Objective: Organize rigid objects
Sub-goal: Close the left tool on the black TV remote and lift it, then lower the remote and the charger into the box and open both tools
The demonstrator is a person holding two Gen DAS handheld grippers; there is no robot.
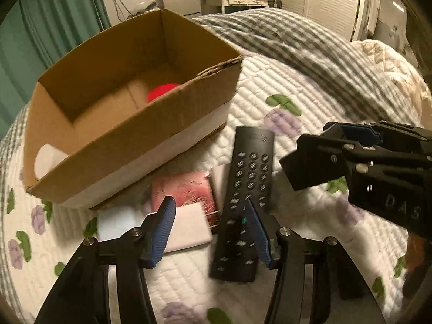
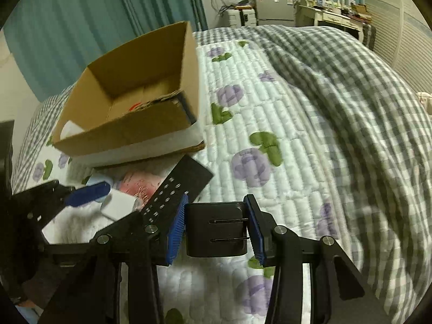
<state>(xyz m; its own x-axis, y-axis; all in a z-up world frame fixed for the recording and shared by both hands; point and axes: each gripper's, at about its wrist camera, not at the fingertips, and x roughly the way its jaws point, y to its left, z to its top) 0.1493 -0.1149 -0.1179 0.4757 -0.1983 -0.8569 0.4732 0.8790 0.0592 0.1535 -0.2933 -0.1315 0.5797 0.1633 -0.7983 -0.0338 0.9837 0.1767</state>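
Right gripper (image 2: 216, 226) is clenched on a black rectangular block (image 2: 216, 229), its blue pads pressed to the block's two sides, lifted above the quilted bed (image 2: 270, 124). Left gripper (image 1: 209, 225) hangs with its jaws spread wide and nothing between them, above a black remote control (image 1: 248, 189) whose lower part lies partly behind the right-hand pad. Beside the remote lie a white flat box (image 1: 189, 226) and a pink packet (image 1: 183, 189), touching one another. Just beyond them stands an open cardboard box (image 1: 129, 145), holding a red object (image 1: 162, 91) and a white cylinder (image 1: 46, 159). Farther off, a grey checked blanket (image 2: 351, 108) is heaped on the bed.
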